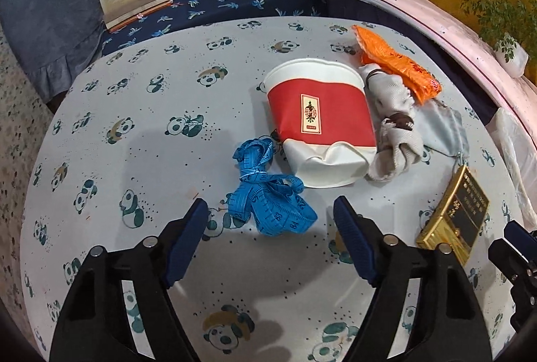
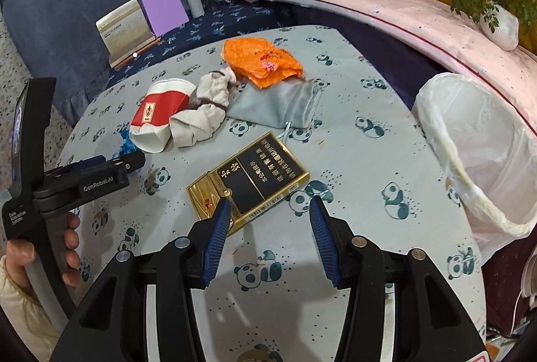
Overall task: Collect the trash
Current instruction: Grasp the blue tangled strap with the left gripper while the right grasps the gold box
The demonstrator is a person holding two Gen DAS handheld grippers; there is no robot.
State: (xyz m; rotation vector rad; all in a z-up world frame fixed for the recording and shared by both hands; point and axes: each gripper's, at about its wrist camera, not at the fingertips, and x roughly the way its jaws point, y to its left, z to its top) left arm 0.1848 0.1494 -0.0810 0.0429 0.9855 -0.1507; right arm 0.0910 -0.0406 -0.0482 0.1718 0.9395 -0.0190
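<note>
Crumpled paper makes up the red-and-white cup (image 1: 320, 123), lying on its side on the panda-print tablecloth (image 1: 134, 134) with its dented base toward the left gripper (image 1: 270, 221). That gripper's ribbed blue jaws stand wide apart and hold nothing; the cup lies just beyond them, and a tangled blue measuring tape (image 1: 268, 194) sits between the fingertips and the cup. A rolled beige cloth (image 1: 391, 123) touches the cup's side, with a crinkled orange plastic bag (image 1: 396, 63) and a soft grey drawstring pouch (image 1: 443, 130) near it. In the right wrist view, a flat glossy gold-and-black box (image 2: 250, 182) lies just ahead of the right gripper (image 2: 270, 214), whose jaws are also spread and empty; its left fingertip overlaps the box's near corner. A bin lined with thin translucent white plastic (image 2: 476, 140) stands at the table's right edge.
</note>
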